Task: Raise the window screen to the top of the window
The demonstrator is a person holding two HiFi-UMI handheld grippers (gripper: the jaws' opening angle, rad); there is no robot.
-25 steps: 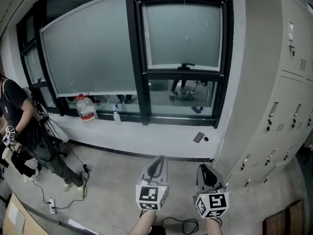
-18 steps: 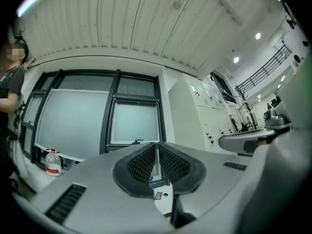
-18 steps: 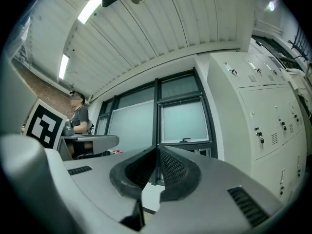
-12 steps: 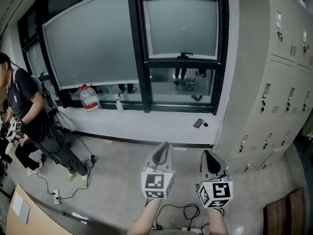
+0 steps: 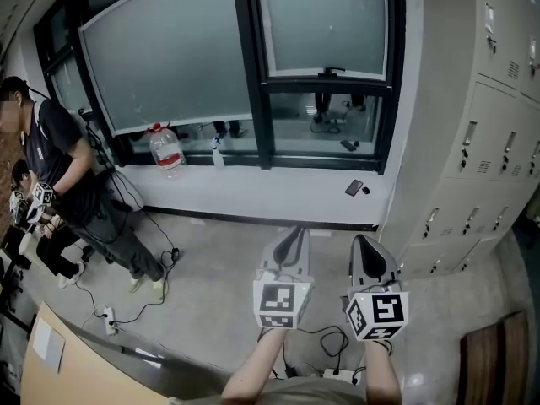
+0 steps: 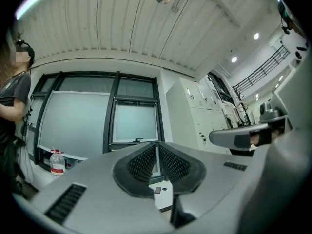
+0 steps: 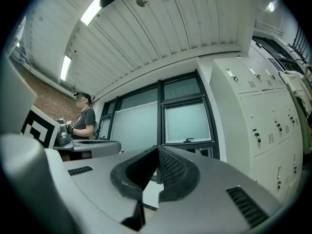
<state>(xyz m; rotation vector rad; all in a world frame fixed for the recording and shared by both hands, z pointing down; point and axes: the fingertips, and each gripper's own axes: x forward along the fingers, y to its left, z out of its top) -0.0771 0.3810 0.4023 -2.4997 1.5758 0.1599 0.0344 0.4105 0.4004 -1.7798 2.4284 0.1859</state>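
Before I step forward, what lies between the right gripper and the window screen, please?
In the head view, ahead of the right gripper: bare floor, then a white sill holding a phone and a small dark item, below the window screen.

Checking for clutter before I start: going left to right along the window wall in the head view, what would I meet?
Person → water jug → spray bottle → phone → lockers.

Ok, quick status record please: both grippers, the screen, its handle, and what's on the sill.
left gripper: shut, empty, over floor, short of window
right gripper: shut, empty, beside the left
window screen: bottom edge partway down, clear glass below
screen handle: on bottom edge, untouched
sill: water bottle, spray bottle, phone
person: standing left of window
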